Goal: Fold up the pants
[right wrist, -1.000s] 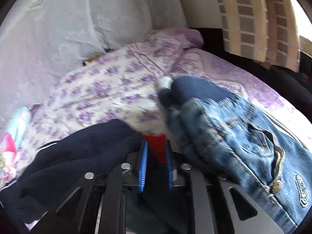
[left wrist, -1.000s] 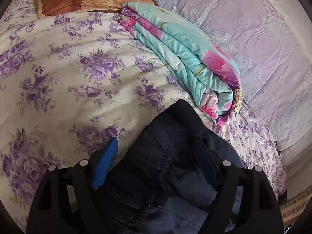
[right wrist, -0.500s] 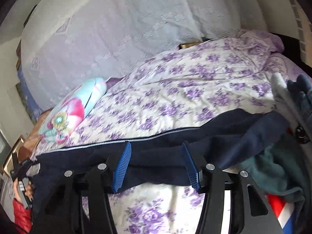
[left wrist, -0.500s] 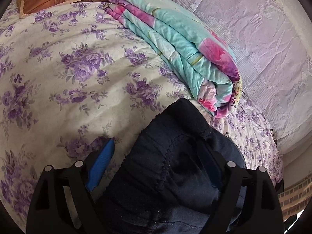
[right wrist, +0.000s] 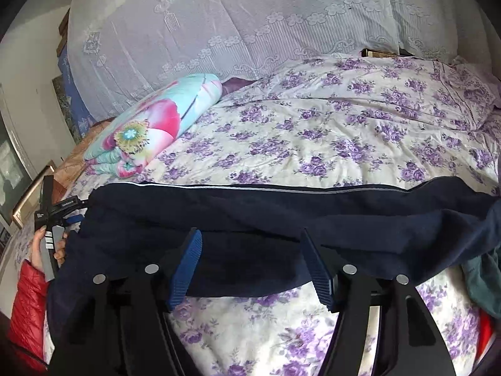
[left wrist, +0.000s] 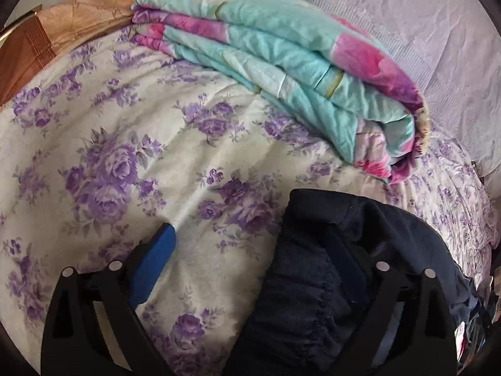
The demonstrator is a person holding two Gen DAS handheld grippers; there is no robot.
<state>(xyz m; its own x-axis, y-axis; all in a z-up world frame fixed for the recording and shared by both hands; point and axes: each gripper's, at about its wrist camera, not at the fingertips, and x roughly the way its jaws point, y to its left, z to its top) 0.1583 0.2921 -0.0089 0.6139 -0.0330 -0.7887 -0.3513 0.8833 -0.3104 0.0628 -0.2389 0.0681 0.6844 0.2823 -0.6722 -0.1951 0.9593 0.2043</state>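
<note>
Pants [left wrist: 313, 282], dark navy with a gathered elastic waistband, lie on the bed's floral sheet [left wrist: 125, 156] in the left wrist view, their waist end bunched over the right finger of the left hand-held gripper [left wrist: 250, 250]; its jaws are opening and stand wide, the blue left pad [left wrist: 156, 260] resting clear on the sheet, pressing nothing. A folded turquoise and pink quilt [left wrist: 281, 62] lies beyond, near the lace-covered headboard, with an orange-brown pillow [left wrist: 62, 25] at the far left. In the right wrist view the pants [right wrist: 250, 219] stretch sideways across the bed, a pale stripe along their far edge. The right hand-held gripper [right wrist: 250, 266] hovers at their near edge, its jaws opening, cloth lying between the blue pads without being pinched. At the left edge a hand [right wrist: 47, 250] in a red sleeve [right wrist: 28, 307] holds the other tool at the waist end.
</note>
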